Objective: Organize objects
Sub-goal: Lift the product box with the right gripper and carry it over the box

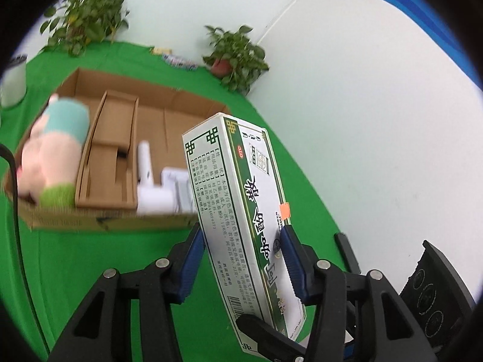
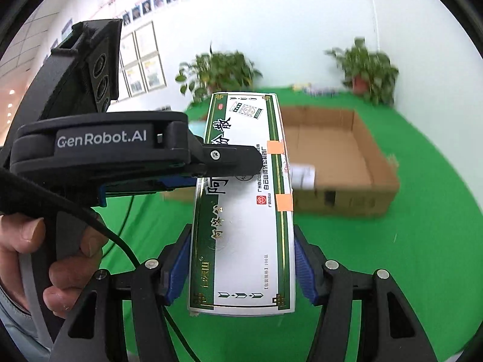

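A long white-and-green medicine box [image 1: 241,211] with orange tape tabs is held above the green tablecloth. My left gripper [image 1: 243,235] is shut on its two sides. My right gripper [image 2: 241,241] is also shut on the same box [image 2: 241,226], gripping its long edges near one end. The left gripper [image 2: 241,163] shows in the right wrist view, clamped across the box's middle. An open cardboard box [image 1: 99,220] lies beyond, holding a pink plush toy [image 1: 51,154], a cardboard insert [image 1: 108,150] and white items [image 1: 151,187].
The green tablecloth [image 1: 120,256] covers the table. Two potted plants [image 1: 235,57] stand at the back by the white wall. A white cylinder [image 1: 12,81] stands at far left. Small packets [image 1: 178,60] lie at the back edge.
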Motion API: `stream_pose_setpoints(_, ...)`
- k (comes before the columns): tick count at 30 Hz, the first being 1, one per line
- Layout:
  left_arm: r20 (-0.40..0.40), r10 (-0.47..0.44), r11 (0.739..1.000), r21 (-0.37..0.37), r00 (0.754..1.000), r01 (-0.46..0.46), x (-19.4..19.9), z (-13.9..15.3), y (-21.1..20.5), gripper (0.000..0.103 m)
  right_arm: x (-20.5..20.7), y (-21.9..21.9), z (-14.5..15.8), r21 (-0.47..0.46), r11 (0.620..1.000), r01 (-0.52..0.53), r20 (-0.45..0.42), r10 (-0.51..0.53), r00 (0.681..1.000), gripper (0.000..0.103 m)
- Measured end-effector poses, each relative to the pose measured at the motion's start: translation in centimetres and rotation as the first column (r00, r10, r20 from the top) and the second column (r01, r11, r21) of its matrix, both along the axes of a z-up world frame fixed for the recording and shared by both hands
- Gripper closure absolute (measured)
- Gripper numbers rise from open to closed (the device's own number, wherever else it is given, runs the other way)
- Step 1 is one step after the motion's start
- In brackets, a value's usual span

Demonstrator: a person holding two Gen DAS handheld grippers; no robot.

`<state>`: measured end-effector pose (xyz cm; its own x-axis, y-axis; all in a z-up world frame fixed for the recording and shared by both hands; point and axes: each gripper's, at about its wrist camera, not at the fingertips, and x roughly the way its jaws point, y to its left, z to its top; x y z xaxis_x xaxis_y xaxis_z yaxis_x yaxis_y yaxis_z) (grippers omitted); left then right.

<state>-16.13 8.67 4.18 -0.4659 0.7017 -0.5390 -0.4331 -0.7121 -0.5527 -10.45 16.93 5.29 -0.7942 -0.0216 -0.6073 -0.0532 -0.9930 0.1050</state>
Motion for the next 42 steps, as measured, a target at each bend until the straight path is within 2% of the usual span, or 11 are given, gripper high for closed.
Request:
stream_pose_setpoints(4, -0.064, -0.001, 1.000, 0.006, 0.998, 0.001, -2.0, 4.4, 0.8, 0.054, -1.7, 1.1, 3.8, 0.033, 0.999, 0.015, -0.069, -0.012, 0.998, 0.045)
stream_pose_setpoints(9, -0.116, -0.006, 1.000, -0.007, 0.993, 0.005, -3.9, 8.5, 2.0, 0.054, -4.5, 3.2, 7.8, 0.020, 0.999, 0.028, -0.109, -0.025, 0.994, 0.045)
stream_pose_setpoints(13, -0.121, -0.007, 1.000, -0.008, 0.993, 0.006, -6.8, 10.6, 2.5, 0.054, -7.1, 4.5, 9.9, 0.021, 0.999, 0.027, -0.115, -0.024, 0.993, 0.045)
stream_pose_setpoints(19, -0.096, -0.001, 0.999, -0.041, 0.995, -0.003, -10.9, 10.7, 3.6, 0.054, -10.9, 7.2, 11.7, -0.017, 1.000, 0.014, -0.071, -0.015, 0.997, 0.045)
stream_pose_setpoints(24, -0.037, -0.007, 0.998, -0.067, 0.999, 0.004, -14.6, 8.4, 5.3, 0.054, -15.2, 10.4, 11.0, -0.058, 0.998, 0.018, 0.007, -0.017, 1.000, 0.045)
stream_pose_setpoints(28, 0.030, -0.021, 0.996, -0.088, 0.999, 0.024, -17.4, 5.5, 6.9, 0.054, -17.4, 12.9, 9.0, -0.094, 0.995, 0.035, 0.073, -0.028, 0.997, 0.045)
stream_pose_setpoints(35, 0.177, -0.065, 0.985, -0.146, 0.982, 0.091, -20.6, -2.7, 10.6, 0.054, -19.1, 17.1, 1.8, -0.174, 0.981, 0.085, 0.219, -0.046, 0.975, 0.045)
stream_pose_setpoints(42, 0.305, -0.092, 0.982, -0.130, 0.948, 0.136, -22.9, -9.0, 12.0, 0.054, -19.9, 19.0, -4.6, -0.185, 0.974, 0.131, 0.337, -0.063, 0.939, 0.045)
